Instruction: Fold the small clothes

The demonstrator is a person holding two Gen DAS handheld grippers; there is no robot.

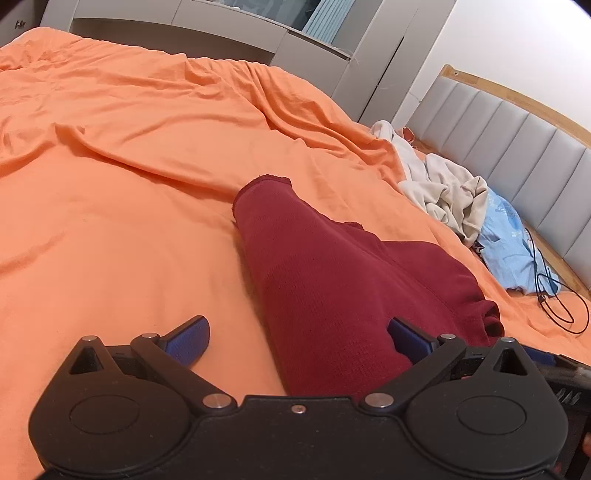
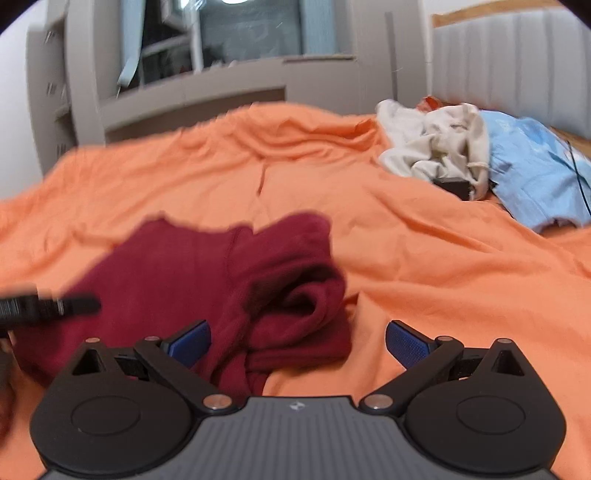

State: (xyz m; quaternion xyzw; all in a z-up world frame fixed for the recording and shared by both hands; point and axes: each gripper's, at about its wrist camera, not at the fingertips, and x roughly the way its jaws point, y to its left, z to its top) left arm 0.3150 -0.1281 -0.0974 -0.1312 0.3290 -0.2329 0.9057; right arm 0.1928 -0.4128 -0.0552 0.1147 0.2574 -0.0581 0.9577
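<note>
Left wrist view starts at the left gripper (image 1: 298, 338), whose blue-padded fingers (image 1: 188, 341) are spread wide and grip nothing. A dark red knit garment (image 1: 332, 291) runs between them from the near edge; its right side partly covers the right finger pad. One long tube of the garment stretches away to a ragged cuff, and the rest bunches to the right. It lies on a wrinkled orange bedsheet (image 1: 129, 206) that covers the whole bed and rises in long folds toward the far side. Farther right, a crumpled cream garment (image 1: 450, 192) sits beside a light blue cloth (image 1: 513, 243), with a thin black cable (image 1: 561, 295) looping off the blue cloth onto the sheet. Behind them stands a grey padded headboard (image 1: 517, 147) with a wooden rail on top. Grey cabinetry (image 1: 221, 33) lines the far edge of the bed.

Right wrist view is blurred. The right gripper (image 2: 298, 341) also has its fingers wide apart and empty, hovering over the near end of the red garment, which here lies in a rumpled heap on the sheet. Part of the other black tool (image 2: 48, 306) pokes in at the left edge. The cream and blue pile sits far right, near the headboard, and grey shelving with a window fills the far wall.
</note>
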